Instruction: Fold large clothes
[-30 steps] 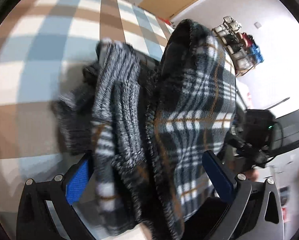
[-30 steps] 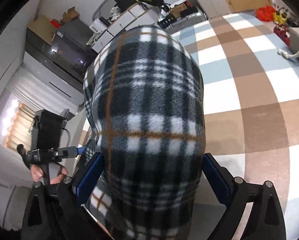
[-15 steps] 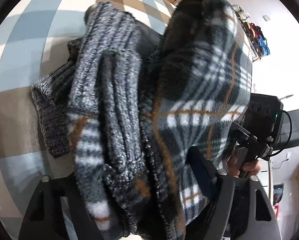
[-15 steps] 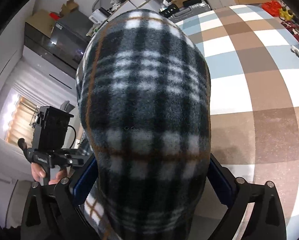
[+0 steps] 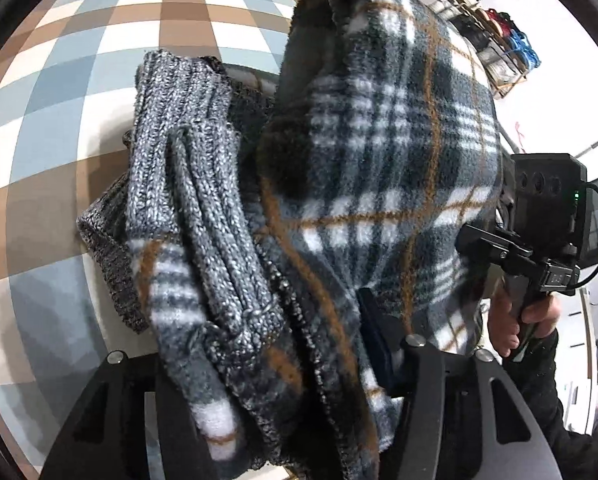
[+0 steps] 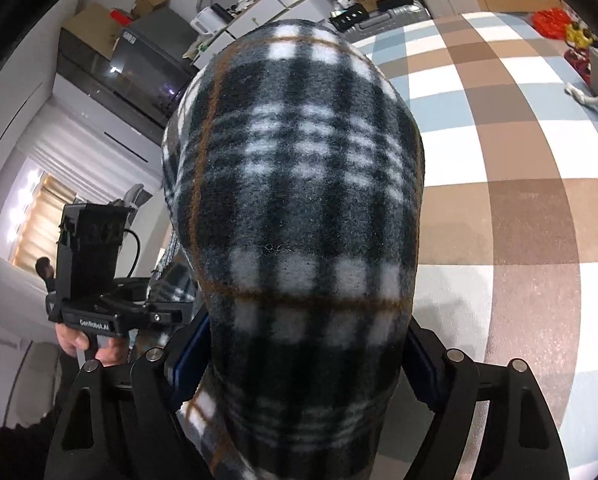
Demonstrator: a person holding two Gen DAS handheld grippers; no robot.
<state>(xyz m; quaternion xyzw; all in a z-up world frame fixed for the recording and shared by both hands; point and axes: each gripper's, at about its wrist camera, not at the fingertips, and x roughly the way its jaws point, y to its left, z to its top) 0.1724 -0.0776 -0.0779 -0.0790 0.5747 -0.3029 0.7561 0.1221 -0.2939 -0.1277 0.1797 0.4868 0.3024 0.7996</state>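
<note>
Plaid fleece garment [image 6: 299, 208] fills mid-frame. Left gripper [image 5: 267, 364] is closing, bunched cloth clenched between its jaws. Right gripper [image 6: 303, 364] is closing too, pads pressing the fleece.

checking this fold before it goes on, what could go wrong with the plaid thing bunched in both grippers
1. The left gripper is closing on a thick wad: plaid fleece garment plus grey knit cuffs. It may pinch extra layers and fold crooked.
2. The right gripper is closing around a broad bulge of fleece; a loose hold could slip.
3. Fabric fills both wrist views, hiding most of the checked surface, so placement is hard to judge.
</note>
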